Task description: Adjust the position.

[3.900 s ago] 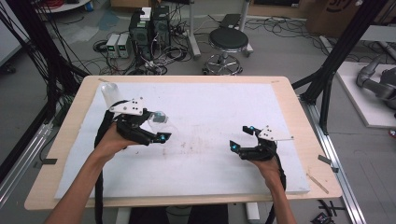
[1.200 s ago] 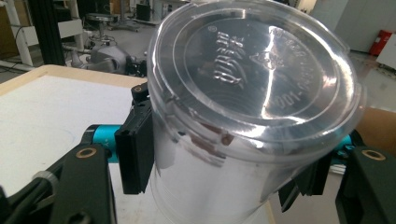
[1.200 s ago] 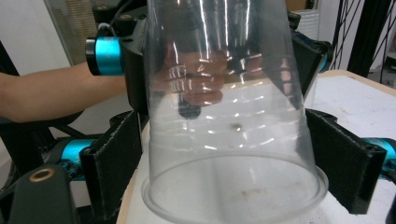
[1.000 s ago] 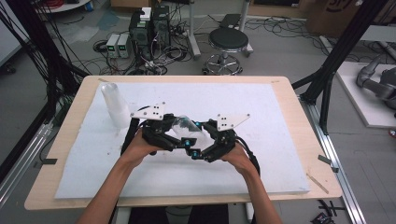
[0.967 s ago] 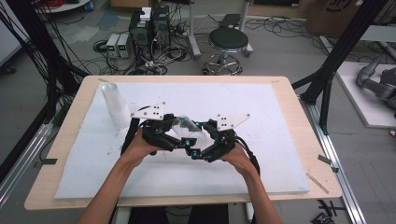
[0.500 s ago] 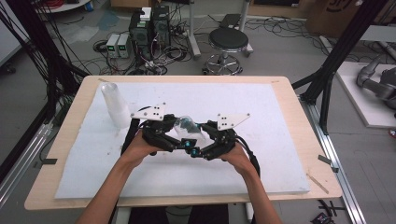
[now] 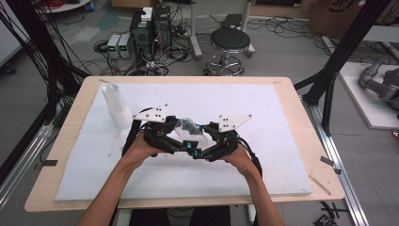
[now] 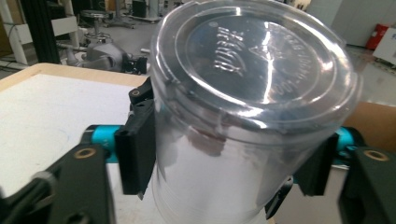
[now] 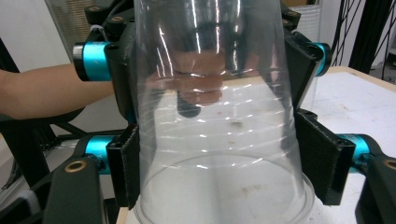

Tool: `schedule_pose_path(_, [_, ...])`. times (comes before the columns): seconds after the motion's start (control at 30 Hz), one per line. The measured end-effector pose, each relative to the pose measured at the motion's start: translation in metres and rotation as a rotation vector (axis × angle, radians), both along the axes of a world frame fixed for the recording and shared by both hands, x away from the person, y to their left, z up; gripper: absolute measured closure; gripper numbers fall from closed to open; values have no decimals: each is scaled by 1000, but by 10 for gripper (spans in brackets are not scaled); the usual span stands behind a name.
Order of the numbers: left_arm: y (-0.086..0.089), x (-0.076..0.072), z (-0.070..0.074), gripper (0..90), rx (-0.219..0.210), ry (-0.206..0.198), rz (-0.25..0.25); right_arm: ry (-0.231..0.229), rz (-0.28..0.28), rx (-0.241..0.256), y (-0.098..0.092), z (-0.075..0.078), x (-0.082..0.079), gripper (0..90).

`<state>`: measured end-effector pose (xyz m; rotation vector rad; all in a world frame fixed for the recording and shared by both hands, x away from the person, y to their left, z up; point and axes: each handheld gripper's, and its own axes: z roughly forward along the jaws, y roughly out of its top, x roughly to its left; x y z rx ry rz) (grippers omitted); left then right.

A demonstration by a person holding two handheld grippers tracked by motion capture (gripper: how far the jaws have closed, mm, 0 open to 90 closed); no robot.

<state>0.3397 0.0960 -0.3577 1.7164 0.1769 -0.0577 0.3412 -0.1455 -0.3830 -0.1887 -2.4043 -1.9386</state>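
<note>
Cup now sits pinched between both grippers at desk centre: left gripper fingers clamp its base end, right gripper fingers have just closed near its rim. Handover looks underway; stack waits at ten o'clock.

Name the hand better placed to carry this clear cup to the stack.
Left, likely: its tool grips the cup and sits nearer the stack.
</note>
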Motion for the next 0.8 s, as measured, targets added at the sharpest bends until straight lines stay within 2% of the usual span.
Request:
schedule_pose_path(0.1, [2, 1, 0, 104, 0, 9, 32, -3, -3, -16, 0, 0, 0, 265])
schedule_pose_path(0.13, [2, 1, 1, 104, -5, 10, 32, -3, -3, -16, 0, 0, 0, 265])
schedule_pose_path(0.17, [3, 1, 1, 64, -6, 5, 29, -2, -4, -21, 0, -1, 0, 265])
schedule_pose_path(0.3, [7, -2, 4, 57, -12, -15, 22, -6, -9, -22, 0, 0, 0, 264])
schedule_pose_path(0.47, [18, -4, 5, 57, 42, -20, 47, -8, -13, -54, -1, 1, -1, 264])
schedule_pose_path(0.53, [24, -5, 6, 57, 83, -20, 48, -19, -24, -85, -2, 2, -2, 264])
schedule_pose_path(0.6, [28, -5, 9, 57, 136, -22, 52, -28, -37, -139, -1, 5, -3, 264])
schedule_pose_path(0.8, [35, -6, 18, 57, 367, -57, 49, -53, -37, -313, 3, 17, -6, 264])
